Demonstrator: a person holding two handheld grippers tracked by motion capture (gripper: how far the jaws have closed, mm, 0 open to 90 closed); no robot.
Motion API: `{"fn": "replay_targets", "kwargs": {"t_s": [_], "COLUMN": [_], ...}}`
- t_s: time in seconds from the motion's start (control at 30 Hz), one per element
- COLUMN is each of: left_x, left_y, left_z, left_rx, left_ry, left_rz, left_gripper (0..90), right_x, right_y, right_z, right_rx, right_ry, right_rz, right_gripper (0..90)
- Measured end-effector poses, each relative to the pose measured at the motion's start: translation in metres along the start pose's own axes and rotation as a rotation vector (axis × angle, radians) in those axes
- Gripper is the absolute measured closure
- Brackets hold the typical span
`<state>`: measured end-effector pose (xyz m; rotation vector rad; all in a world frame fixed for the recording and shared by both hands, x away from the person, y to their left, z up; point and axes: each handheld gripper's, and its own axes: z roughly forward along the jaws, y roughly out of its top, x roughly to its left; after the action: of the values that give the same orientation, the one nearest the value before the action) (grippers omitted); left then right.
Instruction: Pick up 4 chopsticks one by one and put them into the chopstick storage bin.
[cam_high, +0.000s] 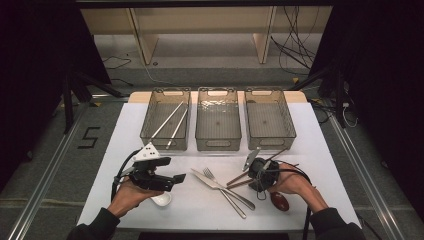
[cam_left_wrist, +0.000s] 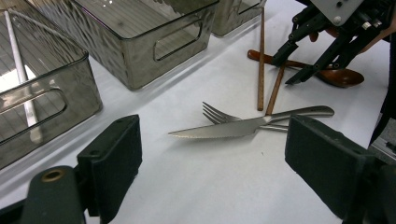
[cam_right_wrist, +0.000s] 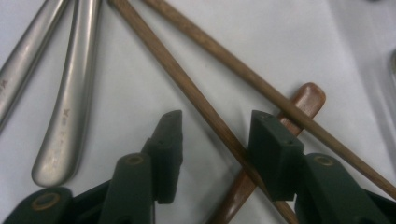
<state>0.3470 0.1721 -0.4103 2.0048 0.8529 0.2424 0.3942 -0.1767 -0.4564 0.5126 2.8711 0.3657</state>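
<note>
My right gripper (cam_high: 252, 176) points down at two wooden chopsticks (cam_high: 239, 180) on the white table. In the right gripper view its jaws (cam_right_wrist: 217, 123) straddle one chopstick (cam_right_wrist: 182, 84). That stick lies close by the right pad, with a gap to the left pad, so the gripper is open. The second chopstick (cam_right_wrist: 243, 72) and a wooden spoon's handle (cam_right_wrist: 306, 95) cross just beyond. My left gripper (cam_high: 179, 178) hovers open and empty (cam_left_wrist: 212, 158), facing a knife (cam_left_wrist: 224, 129) and a fork (cam_left_wrist: 217, 113).
Three clear bins stand along the far side. The left bin (cam_high: 148, 131) holds metal chopsticks (cam_high: 172, 122); the middle bin (cam_high: 218, 142) and the right bin (cam_high: 270, 141) look bare. A white spoon (cam_high: 162, 199) lies under my left hand. The wooden spoon's bowl (cam_high: 280, 201) is near my right wrist.
</note>
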Motion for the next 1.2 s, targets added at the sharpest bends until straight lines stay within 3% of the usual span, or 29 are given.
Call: {"fn": "replay_targets", "kwargs": {"t_s": [0.57, 0.97, 1.2], "left_x": [0.0, 0.0, 0.0], "left_y": [-0.001, -0.002, -0.003], "left_z": [0.002, 0.004, 0.005], "left_rx": [0.017, 0.028, 0.039], "left_ry": [0.008, 0.007, 0.007], "left_rz": [0.013, 0.012, 0.015], "left_gripper": [18.4, 18.4, 18.4], "right_x": [0.004, 0.006, 0.009], "right_y": [0.0, -0.004, -0.002], "right_z": [-0.002, -0.006, -0.013], "right_rx": [0.05, 0.072, 0.038], "right_ry": [0.02, 0.012, 0.009], "right_rz": [-0.036, -0.153, -0.177], "right_gripper": [74.1, 83.6, 84.3]}}
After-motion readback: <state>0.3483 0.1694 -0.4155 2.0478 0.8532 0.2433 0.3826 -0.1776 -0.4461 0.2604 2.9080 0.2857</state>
